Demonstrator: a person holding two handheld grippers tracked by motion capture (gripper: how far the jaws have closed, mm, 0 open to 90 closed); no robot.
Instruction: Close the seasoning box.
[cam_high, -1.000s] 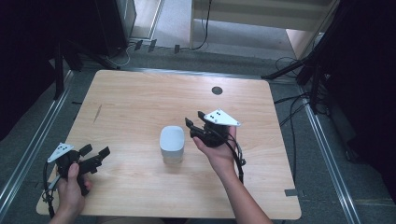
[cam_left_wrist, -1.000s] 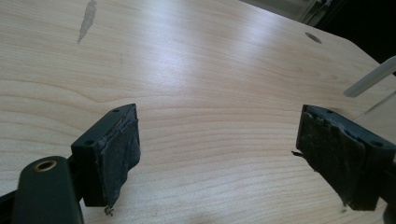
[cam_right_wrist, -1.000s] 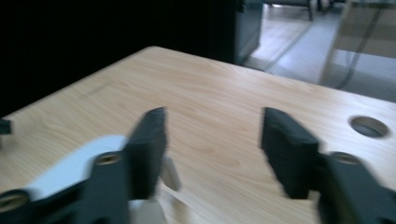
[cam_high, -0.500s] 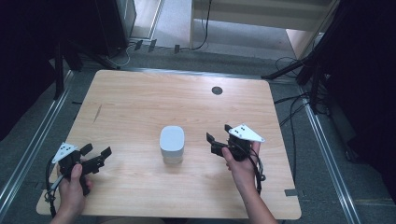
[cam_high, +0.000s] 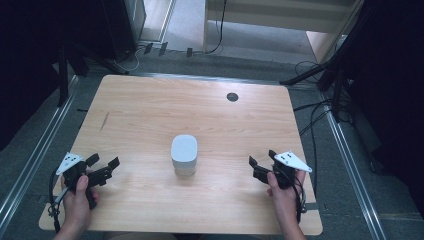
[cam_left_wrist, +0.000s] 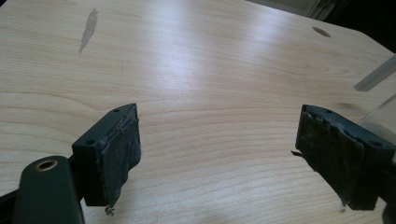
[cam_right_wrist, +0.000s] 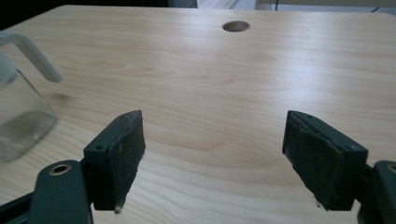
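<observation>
Your jar (cam_high: 184, 155), a clear glass container with a white lid, stood upright near the middle of the bench (cam_high: 150, 115), its long axis vertical, a little toward your side. From above, the lid read as a rounded square, so no facing was plain there. In the right gripper view the jar (cam_right_wrist: 18, 119) sat at the left edge with a pale bar, probably a handle or lid part, slanting off its top; the view was too partial for me to say which way it pointed.

Your left gripper (cam_high: 103, 168) hovered low over the bench's near left corner, held in your left hand (cam_high: 77, 197), its jaws released and spread wide with bare wood between them. They pointed rightward across the bench toward the jar, well apart from it.

Your right gripper (cam_high: 262, 164) sat near the right edge in your right hand (cam_high: 282, 192), jaws likewise parted and gripping nothing, aimed left toward the jar with a clear gap between.

A round cable hole (cam_high: 232, 96) lay in the bench beyond the jar, and a dark streak (cam_high: 104, 121) marked the wood on the far left. The wood between each gripper and the jar was bare.
</observation>
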